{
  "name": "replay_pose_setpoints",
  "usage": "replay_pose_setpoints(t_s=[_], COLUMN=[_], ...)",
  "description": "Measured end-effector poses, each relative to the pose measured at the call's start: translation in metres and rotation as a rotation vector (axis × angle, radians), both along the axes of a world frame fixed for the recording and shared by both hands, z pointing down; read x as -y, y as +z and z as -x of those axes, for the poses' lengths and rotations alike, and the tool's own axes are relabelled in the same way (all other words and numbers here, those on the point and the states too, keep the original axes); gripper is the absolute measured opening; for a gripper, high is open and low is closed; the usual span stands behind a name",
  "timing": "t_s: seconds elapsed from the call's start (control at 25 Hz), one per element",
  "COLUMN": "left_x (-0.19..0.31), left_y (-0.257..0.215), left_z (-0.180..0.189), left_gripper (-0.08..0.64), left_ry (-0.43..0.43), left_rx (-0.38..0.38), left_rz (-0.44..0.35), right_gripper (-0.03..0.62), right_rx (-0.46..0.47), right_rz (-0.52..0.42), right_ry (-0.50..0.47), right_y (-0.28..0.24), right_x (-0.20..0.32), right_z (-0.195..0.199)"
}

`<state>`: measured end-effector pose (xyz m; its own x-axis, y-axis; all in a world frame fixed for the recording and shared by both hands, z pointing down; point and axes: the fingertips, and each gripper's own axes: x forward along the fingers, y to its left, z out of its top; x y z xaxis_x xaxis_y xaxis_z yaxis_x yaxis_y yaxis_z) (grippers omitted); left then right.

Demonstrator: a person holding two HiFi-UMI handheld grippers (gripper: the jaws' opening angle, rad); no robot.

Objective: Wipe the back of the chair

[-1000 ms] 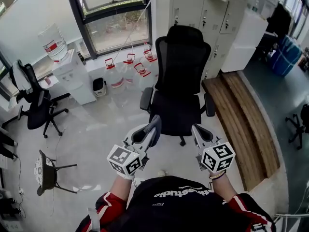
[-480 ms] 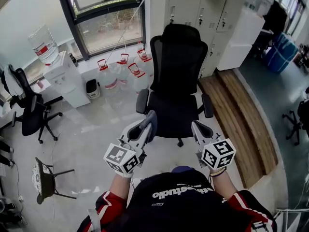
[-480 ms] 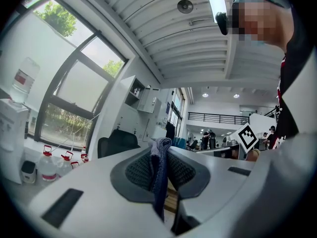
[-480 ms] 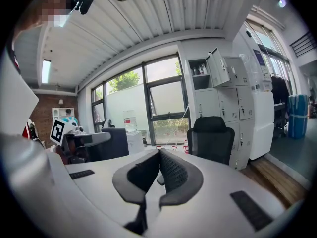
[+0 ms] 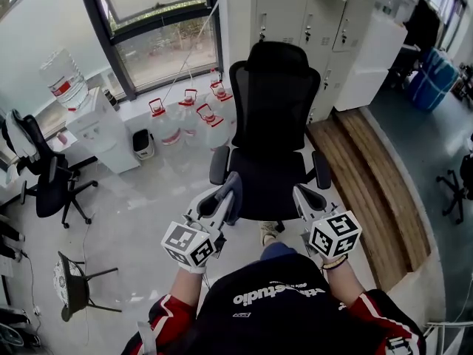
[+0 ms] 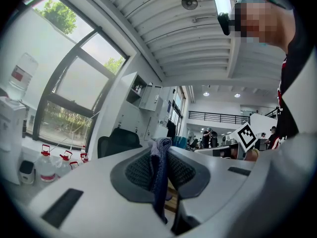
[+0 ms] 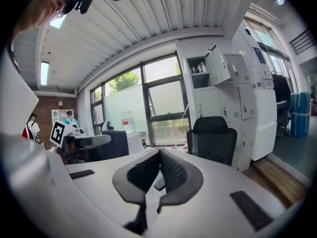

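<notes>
As the person's foot (image 5: 268, 233) steps toward the chair (image 5: 277, 102), the left gripper (image 5: 230, 191) clamps the cloth (image 6: 159, 182); the right gripper (image 5: 301, 197) is clenched empty, wiping not yet begun.

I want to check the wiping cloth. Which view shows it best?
The left gripper view: the cloth is close, clamped between the jaws. The head view shows it only small and dark; the right gripper view misses it.

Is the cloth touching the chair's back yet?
No, the cloth sits pinched in the left tool, and the chair stands well beyond it.
</notes>
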<state>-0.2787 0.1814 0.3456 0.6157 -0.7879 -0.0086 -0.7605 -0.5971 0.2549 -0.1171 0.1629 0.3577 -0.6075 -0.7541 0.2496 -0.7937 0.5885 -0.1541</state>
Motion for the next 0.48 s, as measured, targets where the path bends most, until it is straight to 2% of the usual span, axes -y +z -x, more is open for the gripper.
replay_pose_setpoints(t_s=[0.24,0.48], left_x=[0.064,0.166], left_y=[0.009,0.017], left_z=[-0.001,-0.015], left_gripper=[0.067,0.067], left_ry=[-0.032,-0.06], left_rx=[0.008,0.05], left_rz=[0.025,0.026], right_gripper=[0.015,0.015], right_rx=[0.024,0.049], right_rz=[-0.006,-0.016], right_ry=[-0.027,-0.04], right_y=[0.001,0.007], right_x=[0.066,0.17], right_z=[-0.001,-0.015])
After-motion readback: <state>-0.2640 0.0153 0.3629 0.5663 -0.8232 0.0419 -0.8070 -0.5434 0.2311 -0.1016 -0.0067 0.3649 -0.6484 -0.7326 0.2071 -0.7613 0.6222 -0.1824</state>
